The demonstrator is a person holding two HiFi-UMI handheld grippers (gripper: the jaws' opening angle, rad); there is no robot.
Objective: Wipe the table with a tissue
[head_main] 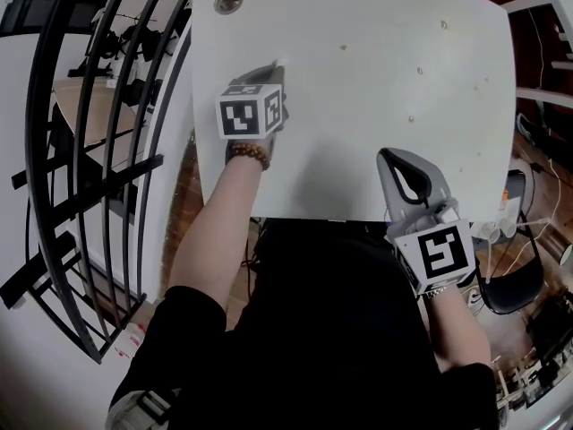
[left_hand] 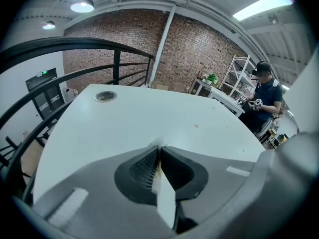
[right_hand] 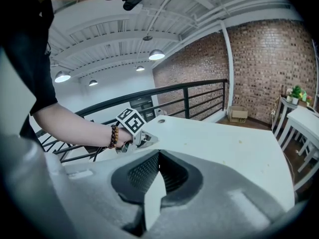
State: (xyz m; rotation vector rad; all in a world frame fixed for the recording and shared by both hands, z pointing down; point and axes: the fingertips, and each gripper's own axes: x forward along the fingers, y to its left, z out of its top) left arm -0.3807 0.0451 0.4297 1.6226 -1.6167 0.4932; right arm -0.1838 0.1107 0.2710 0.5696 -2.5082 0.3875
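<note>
Crumbs (head_main: pixel 419 71) are scattered on the surface (head_main: pixel 358 141). A tissue bit (left_hand: pixel 155 145), shown only by the left gripper view, is pinched in the left gripper's (head_main: pixel 271 68) jaws; the right gripper's (head_main: pixel 387 156) jaws are closed, empty.

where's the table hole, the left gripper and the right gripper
table hole (head_main: pixel 228 2), head view, middle of the round grommet.
left gripper (head_main: pixel 272 66), head view, where its jaw tips meet.
right gripper (head_main: pixel 388 155), head view, where its jaw tips meet.

Black metal railing (head_main: pixel 89 170) left of white square table (head_main: pixel 376 106), left gripper (head_main: pixel 273 66) on its left-centre, small white tissue (head_main: pixel 279 62) between jaws, right gripper (head_main: pixel 389 158) at near edge.
</note>
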